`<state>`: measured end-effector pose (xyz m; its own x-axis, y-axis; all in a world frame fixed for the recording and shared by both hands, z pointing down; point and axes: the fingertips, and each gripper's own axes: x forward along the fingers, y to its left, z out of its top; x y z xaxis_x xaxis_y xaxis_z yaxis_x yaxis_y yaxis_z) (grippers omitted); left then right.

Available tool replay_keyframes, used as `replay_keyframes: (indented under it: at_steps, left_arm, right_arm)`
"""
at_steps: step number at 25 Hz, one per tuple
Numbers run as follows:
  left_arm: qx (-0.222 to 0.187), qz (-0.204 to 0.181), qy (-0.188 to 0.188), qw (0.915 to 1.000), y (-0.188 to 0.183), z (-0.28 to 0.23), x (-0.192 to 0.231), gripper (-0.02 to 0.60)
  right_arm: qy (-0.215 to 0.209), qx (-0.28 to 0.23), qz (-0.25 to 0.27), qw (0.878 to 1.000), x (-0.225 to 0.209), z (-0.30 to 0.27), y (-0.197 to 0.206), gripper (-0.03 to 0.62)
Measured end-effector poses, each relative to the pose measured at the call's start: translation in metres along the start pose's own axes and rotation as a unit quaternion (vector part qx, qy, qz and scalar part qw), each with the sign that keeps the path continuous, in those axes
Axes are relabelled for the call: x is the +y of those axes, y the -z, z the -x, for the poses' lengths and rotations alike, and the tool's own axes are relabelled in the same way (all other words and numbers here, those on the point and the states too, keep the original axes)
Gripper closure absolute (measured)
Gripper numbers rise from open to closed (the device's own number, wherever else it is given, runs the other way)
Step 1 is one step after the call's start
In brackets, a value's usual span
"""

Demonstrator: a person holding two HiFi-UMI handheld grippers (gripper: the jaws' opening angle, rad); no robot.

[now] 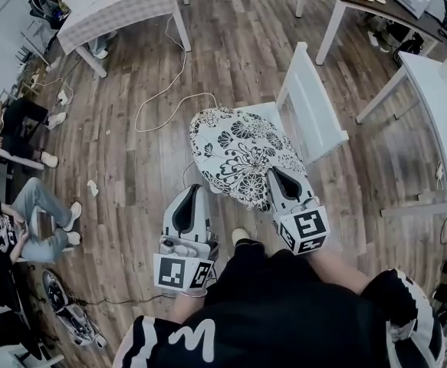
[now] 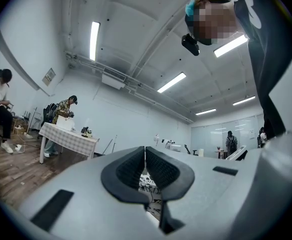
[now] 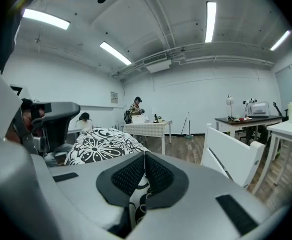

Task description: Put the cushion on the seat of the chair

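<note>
The cushion, white with black flowers, hangs above the wooden floor, over the front of the white chair. My right gripper is shut on its near right edge, and the fabric runs up between the pads. Shut at the cushion's near left corner is my left gripper. A strip of patterned cloth shows in the gap under its pads. The cushion hides most of the chair's seat. The chair's back stands to the right in the right gripper view.
A checked table stands far left and a white table at the right. Another table with clutter is at the top right. A cable lies on the floor. People sit at the left.
</note>
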<state>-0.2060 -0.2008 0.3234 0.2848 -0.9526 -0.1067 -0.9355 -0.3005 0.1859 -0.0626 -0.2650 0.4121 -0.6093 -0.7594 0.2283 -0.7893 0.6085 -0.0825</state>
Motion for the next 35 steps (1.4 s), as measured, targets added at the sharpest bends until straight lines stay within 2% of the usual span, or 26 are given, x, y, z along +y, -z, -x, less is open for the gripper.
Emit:
replay_keyframes:
  at_steps: [8, 12, 23, 27, 31, 35]
  left_arm:
    - [0.031, 0.012, -0.026, 0.9991, 0.028, -0.007, 0.016, 0.568]
    - [0.035, 0.020, -0.059, 0.9974, 0.041, -0.010, 0.024, 0.568]
    - [0.066, 0.037, -0.129, 0.9887, 0.083, 0.012, 0.031, 0.568]
    - [0.076, 0.049, -0.156, 0.9837, 0.103, 0.021, 0.037, 0.568]
    - [0.083, 0.054, -0.168, 0.9808, 0.117, 0.027, 0.040, 0.568]
    - [0.092, 0.059, -0.179, 0.9779, 0.132, 0.036, 0.047, 0.568]
  right_arm:
    - [-0.012, 0.050, 0.026, 0.998, -0.011, -0.022, 0.041, 0.574]
    - [-0.038, 0.079, 0.040, 0.995, -0.013, -0.036, 0.065, 0.574]
    - [-0.110, 0.149, 0.089, 0.979, -0.006, -0.065, 0.150, 0.575]
    - [-0.125, 0.173, 0.141, 0.967, -0.005, -0.072, 0.192, 0.574]
    - [-0.148, 0.187, 0.168, 0.957, 0.002, -0.076, 0.222, 0.574]
    - [-0.156, 0.198, 0.174, 0.952, 0.004, -0.087, 0.247, 0.574]
